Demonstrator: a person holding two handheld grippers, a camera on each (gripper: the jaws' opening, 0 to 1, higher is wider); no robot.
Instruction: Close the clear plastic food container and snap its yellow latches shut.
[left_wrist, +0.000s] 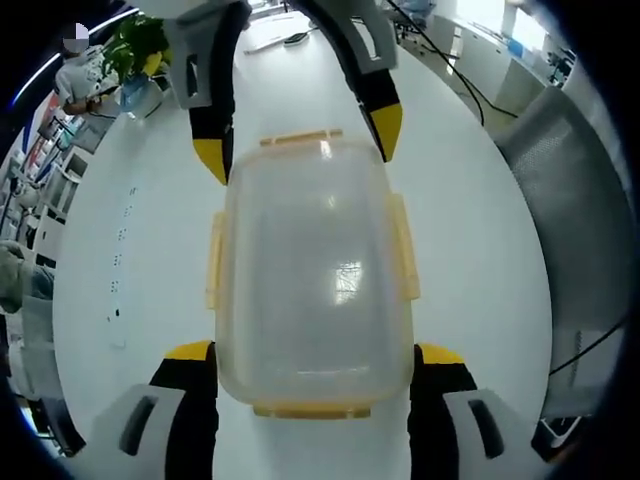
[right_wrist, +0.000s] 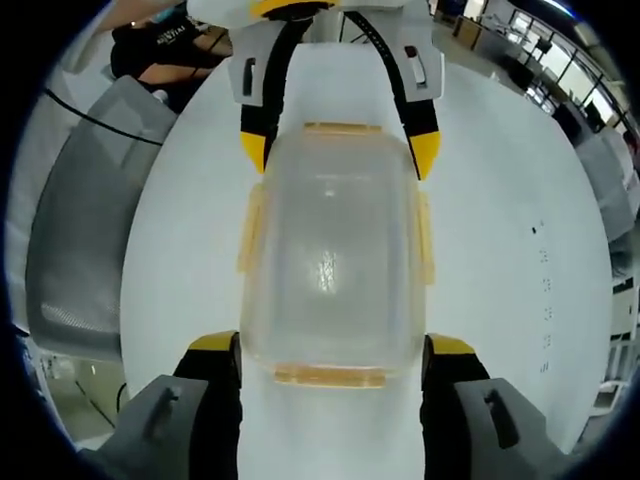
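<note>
The clear plastic container (left_wrist: 315, 270) (right_wrist: 332, 255) lies on the white table (left_wrist: 150, 240) (right_wrist: 500, 250) with its lid on. Yellow latches show on all sides; the long-side latches (left_wrist: 404, 250) (right_wrist: 425, 240) stick out a little. My left gripper (left_wrist: 312, 360) (right_wrist: 338, 150) is open, its yellow tips on either side of one short end. My right gripper (right_wrist: 331, 347) (left_wrist: 298, 142) is open too and straddles the opposite end. All the tips stand very close to the container's walls; whether they touch, I cannot tell.
A grey mesh chair (left_wrist: 570, 200) (right_wrist: 80, 240) stands at one long edge of the table. A black cable (left_wrist: 450, 70) runs over the table's far part. A green plant (left_wrist: 140, 45) and a seated person (left_wrist: 85, 80) are beyond the table.
</note>
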